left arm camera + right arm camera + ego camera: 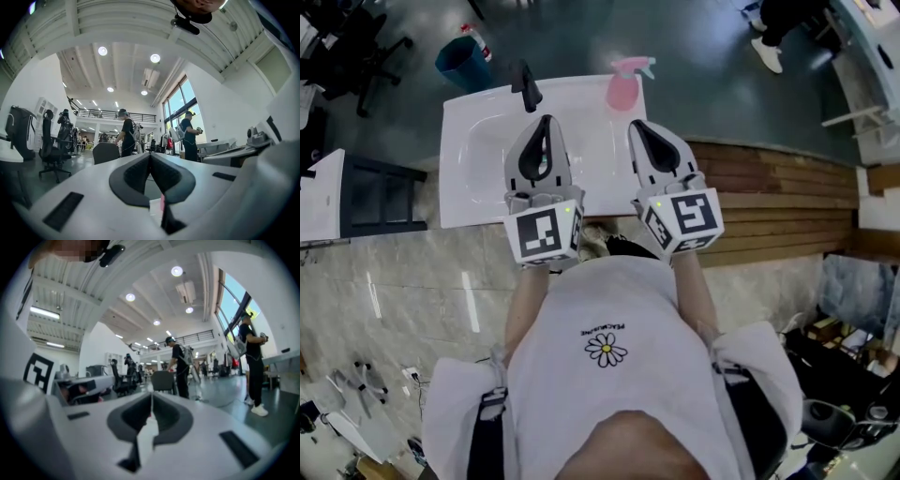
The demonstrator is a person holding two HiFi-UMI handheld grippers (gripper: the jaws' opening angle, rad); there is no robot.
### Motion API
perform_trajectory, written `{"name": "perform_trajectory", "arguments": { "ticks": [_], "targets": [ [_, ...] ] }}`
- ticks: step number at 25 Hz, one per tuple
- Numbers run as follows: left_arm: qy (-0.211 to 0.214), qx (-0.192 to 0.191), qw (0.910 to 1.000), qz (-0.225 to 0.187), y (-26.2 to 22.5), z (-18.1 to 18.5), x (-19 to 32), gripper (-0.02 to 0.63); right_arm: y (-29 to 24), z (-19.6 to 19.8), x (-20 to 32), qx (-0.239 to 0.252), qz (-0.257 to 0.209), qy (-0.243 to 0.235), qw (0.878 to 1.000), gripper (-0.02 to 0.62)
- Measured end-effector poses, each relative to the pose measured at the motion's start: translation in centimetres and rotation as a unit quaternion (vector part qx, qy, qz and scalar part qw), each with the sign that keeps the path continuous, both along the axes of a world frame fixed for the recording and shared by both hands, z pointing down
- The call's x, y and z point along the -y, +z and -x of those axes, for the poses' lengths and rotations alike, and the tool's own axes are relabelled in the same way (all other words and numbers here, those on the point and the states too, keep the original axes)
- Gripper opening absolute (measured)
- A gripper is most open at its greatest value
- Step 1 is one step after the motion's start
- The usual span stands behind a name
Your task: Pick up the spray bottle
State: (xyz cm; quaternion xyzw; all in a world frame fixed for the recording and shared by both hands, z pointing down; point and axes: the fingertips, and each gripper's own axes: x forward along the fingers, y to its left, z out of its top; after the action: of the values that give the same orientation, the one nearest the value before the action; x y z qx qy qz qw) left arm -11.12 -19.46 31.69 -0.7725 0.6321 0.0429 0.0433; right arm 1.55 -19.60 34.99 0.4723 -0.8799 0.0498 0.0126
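A pink spray bottle (623,86) with a pale trigger head stands upright on the back right rim of a white sink (478,178). My left gripper (547,121) hangs over the basin, shut and empty, just right of the black faucet (526,86). The right gripper (635,126) is also shut on nothing, its tips a short way in front of the bottle and apart from it. In the left gripper view the jaws (150,155) meet, and a pink sliver (162,204) shows below them. In the right gripper view the jaws (151,397) are closed too.
A wooden slatted counter (778,202) runs to the right of the sink. A blue bin (461,61) and a black office chair (366,47) stand on the floor beyond. A white cabinet (323,197) sits at the left. A person's shoes (766,52) show far right.
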Motion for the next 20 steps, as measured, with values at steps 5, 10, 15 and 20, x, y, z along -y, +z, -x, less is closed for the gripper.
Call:
{"name": "perform_trajectory", "arguments": {
  "ticks": [5,10,15,20],
  "targets": [
    [-0.004,0.003,0.9999,0.014,1.0,0.2,-0.1,0.02,1.1,-0.4,3.4,-0.02,0.008,0.004,1.0,0.034],
    [-0.007,0.016,0.9992,0.037,2.3,0.3,-0.2,0.02,2.3,-1.4,6.2,-0.013,0.028,0.025,0.999,0.157],
    [-0.005,0.015,0.9976,0.067,4.0,-0.1,-0.2,0.02,4.9,-2.5,8.9,-0.019,0.058,0.053,0.997,0.213],
    [0.007,0.031,0.997,0.07,4.8,-0.4,0.2,0.02,7.8,-2.4,11.5,-0.05,0.093,0.054,0.993,0.264]
  ]
}}
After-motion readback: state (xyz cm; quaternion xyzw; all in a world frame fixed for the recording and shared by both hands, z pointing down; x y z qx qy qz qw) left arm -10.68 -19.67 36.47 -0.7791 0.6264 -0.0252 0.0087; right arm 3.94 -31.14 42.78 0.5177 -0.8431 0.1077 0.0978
